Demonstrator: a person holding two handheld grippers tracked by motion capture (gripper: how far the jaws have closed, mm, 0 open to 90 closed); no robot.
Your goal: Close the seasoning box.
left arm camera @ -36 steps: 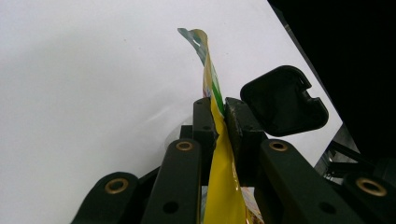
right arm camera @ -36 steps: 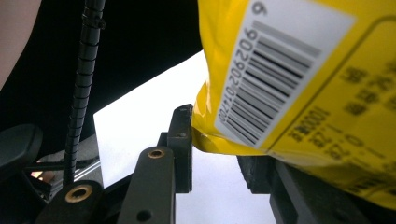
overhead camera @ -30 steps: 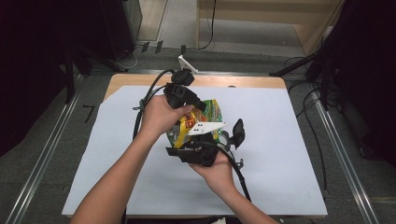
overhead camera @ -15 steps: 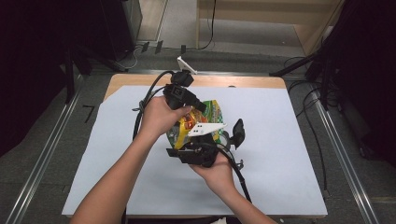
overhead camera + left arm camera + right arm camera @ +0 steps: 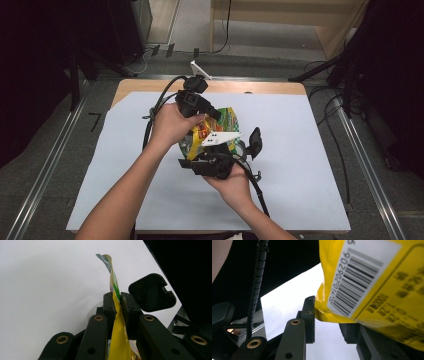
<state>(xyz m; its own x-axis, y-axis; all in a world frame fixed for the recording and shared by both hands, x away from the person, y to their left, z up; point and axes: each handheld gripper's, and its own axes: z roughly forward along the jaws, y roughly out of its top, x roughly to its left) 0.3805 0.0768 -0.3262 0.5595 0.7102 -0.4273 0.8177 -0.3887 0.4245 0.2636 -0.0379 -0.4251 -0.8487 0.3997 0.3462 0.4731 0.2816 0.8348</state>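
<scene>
A yellow and green snack bag (image 5: 228,121) hangs above the white sheet (image 5: 310,150), held between my two grippers. My left gripper (image 5: 214,115) comes in from the left and is shut on the bag's thin sealed edge (image 5: 113,282); in the left gripper view the jaws (image 5: 117,296) pinch that yellow foil flat. My right gripper (image 5: 220,152) sits below the bag, held in a hand from the near side. In the right gripper view the bag's puffy barcode corner (image 5: 372,277) sits between the jaws (image 5: 328,322), the left pad (image 5: 309,312) pressed against it and the right one partly hidden behind it.
White paper covers a wooden table (image 5: 270,87). Black cables (image 5: 159,102) trail from the left gripper over the table's far left. A black rounded part (image 5: 151,292) of the right gripper stands close beside the left jaws. Dark floor and metal rails (image 5: 360,150) flank the table.
</scene>
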